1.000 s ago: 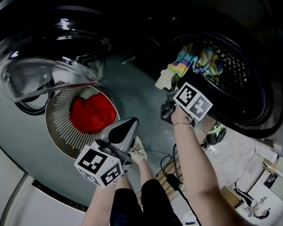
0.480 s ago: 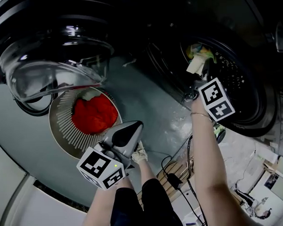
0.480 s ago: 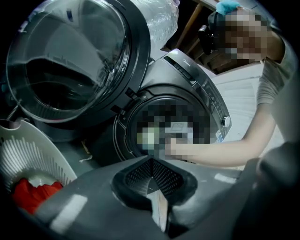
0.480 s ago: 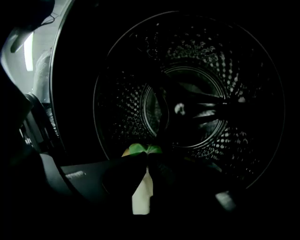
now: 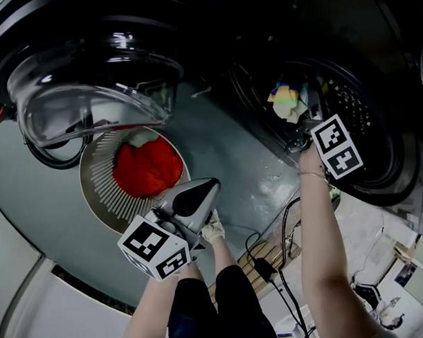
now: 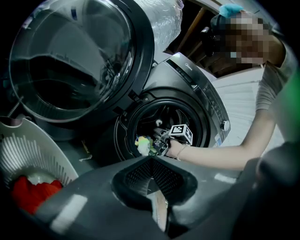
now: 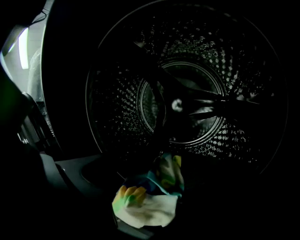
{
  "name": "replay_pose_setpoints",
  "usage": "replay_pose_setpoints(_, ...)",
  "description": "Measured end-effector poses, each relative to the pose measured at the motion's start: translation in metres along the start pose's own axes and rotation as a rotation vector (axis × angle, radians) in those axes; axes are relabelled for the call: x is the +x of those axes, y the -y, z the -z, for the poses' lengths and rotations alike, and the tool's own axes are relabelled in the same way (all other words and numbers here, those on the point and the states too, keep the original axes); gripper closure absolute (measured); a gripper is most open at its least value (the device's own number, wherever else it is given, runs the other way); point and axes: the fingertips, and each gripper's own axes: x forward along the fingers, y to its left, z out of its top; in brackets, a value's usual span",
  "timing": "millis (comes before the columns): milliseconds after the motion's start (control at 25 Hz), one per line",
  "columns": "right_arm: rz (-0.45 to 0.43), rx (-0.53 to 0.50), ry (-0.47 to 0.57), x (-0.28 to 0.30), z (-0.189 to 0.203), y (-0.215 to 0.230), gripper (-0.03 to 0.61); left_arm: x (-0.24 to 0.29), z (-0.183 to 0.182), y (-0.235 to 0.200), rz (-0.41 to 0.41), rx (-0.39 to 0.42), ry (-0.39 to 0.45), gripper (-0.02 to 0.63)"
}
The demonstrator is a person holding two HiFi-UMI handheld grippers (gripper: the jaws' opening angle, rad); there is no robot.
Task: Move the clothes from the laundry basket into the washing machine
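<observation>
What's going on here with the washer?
A person is loading laundry with two hand-held grippers. The right gripper is at the washing machine drum; its jaws have just been opening, letting go of a multicoloured cloth between them. The left gripper hovers shut and empty near the laundry basket, which holds a red garment.

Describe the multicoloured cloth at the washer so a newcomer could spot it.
Find the dark front-loading washing machine with its glass door open. At the mouth of its perforated steel drum is a small crumpled cloth. It is patterned yellow, green, blue and white, unlike the plain red garment in the white laundry basket.
</observation>
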Motion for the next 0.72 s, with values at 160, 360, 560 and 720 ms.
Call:
replay_pose_setpoints(160,-0.076,0.015,-0.019,-0.023,0.012,-0.019,0.154,-0.009,-0.003,-0.007,-0.026,-0.009,0.021,0.614)
replay_pose_setpoints(360,-0.262,-0.066,-0.114,-0.073,0.047,-0.080,0.195,-0.034,-0.003,-0.016,-0.092,-0.034,0.057,0.614)
replay_pose_setpoints(560,-0.574,-0.105,-0.335,-0.142,0.110,-0.175,0.201,-0.072,0.005,-0.030,-0.178,-0.076,0.118,0.614)
replay_pose_setpoints(720,-0.798,-0.162,-0.511,-0.194,0.162,-0.248,0.259,-0.111,0.011,-0.044,-0.257,-0.099,0.158,0.614)
